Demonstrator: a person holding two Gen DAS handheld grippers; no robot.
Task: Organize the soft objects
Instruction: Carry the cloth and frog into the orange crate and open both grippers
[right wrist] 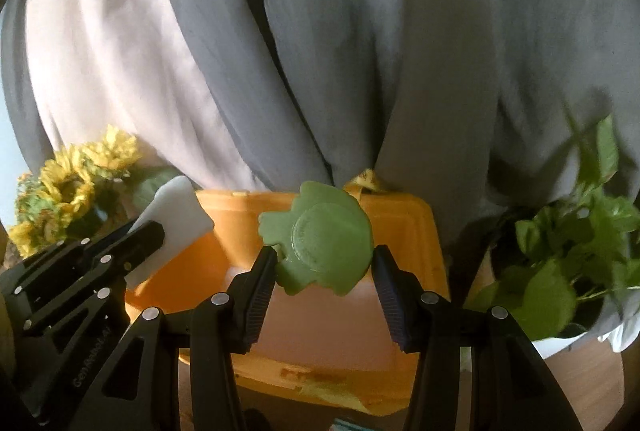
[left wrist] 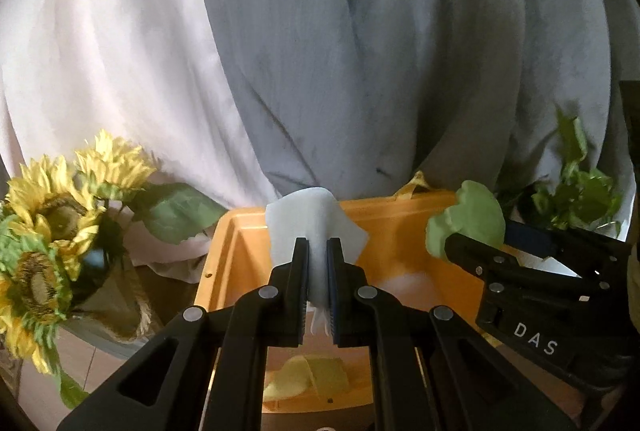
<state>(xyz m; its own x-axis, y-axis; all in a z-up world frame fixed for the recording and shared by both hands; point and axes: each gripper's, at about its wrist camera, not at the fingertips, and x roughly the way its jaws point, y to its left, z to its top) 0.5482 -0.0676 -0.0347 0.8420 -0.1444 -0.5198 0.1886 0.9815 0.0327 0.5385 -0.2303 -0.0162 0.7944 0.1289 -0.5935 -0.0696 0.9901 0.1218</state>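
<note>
In the left wrist view my left gripper (left wrist: 318,245) is shut on a thin white soft piece (left wrist: 316,215) that sticks up between the pads, held above an orange bin (left wrist: 240,231). A yellow soft piece (left wrist: 308,375) lies on the bin's floor. To the right my right gripper (left wrist: 484,237) holds a flat green soft toy (left wrist: 468,215). In the right wrist view the right gripper (right wrist: 324,259) is shut on that green toy (right wrist: 324,239) by its edges, over the same bin (right wrist: 400,203). At the left, the left gripper (right wrist: 154,231) carries the white piece (right wrist: 176,207).
Grey and white curtains (left wrist: 340,51) hang right behind the bin. A sunflower bunch (left wrist: 52,215) in a vase stands left of the bin. A leafy green pot plant (right wrist: 580,251) stands to its right. A wooden surface (right wrist: 580,383) shows below the plant.
</note>
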